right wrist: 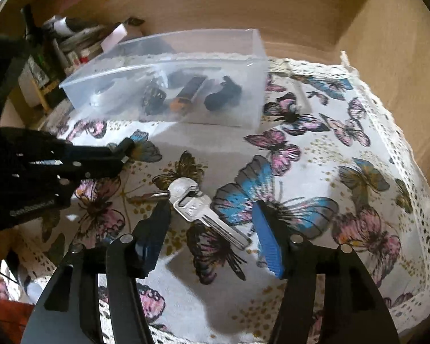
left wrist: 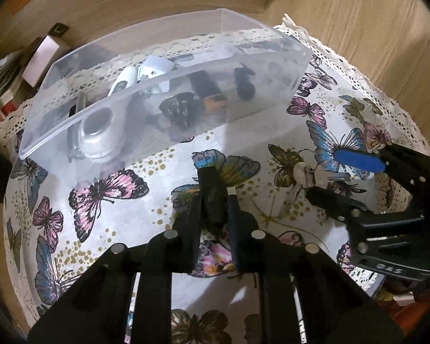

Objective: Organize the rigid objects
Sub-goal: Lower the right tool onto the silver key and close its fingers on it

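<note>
Left tongs (left wrist: 215, 197) are clamped on a small black stick-like thing (left wrist: 212, 189), clear bin (left wrist: 163, 83) at 12 o'clock. Right tongs (right wrist: 212, 223) sit released around the keys (right wrist: 197, 203) on the tabletop (right wrist: 315, 149). Tip: centre on the key blade, then squeeze.

Legible text is limited to one marking: white capital letters reading "DAS", printed on the black body of the right claw (left wrist: 324, 175) in the left wrist view, low at the picture's right edge; a stamped mark on the silver key (right wrist: 199, 206) is too small to read; box labels behind the clear bin (right wrist: 169, 60) are blurred.
</note>
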Available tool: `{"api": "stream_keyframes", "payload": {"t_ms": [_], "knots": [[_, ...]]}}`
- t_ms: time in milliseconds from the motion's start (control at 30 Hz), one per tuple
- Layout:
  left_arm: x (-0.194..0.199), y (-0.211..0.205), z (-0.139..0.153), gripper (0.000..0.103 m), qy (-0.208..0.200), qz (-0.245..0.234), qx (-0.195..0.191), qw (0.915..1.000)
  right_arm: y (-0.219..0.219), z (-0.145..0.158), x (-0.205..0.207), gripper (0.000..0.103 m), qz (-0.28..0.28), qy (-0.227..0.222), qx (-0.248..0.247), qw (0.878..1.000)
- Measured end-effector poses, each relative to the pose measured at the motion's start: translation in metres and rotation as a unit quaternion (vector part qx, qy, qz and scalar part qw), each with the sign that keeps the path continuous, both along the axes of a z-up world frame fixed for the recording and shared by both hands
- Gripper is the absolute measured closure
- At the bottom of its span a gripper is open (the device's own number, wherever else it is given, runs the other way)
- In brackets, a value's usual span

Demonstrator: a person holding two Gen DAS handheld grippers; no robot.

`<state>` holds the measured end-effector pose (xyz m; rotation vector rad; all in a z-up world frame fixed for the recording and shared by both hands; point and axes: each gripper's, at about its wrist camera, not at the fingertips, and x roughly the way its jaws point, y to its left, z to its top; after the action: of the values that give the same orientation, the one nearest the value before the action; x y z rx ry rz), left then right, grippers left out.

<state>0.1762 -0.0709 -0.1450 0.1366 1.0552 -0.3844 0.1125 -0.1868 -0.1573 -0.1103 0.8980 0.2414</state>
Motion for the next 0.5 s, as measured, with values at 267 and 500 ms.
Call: {"api": "stream_keyframes", "payload": {"t_ms": [267, 500], "knots": [[-0.003, 0.009, 0.006, 0.086, -0.003, 0.008, -0.008, 0.9999, 0.003, 0.001, 0.002, 0.079, 0.017, -0.007, 0.0, 1.0], [-0.005, 0.02, 0.017, 0.086, -0.016, 0.024, -0.019, 0.9994, -0.001, 0.012, -0.001, 0.08, 0.002, -0.028, 0.012, 1.0]]}}
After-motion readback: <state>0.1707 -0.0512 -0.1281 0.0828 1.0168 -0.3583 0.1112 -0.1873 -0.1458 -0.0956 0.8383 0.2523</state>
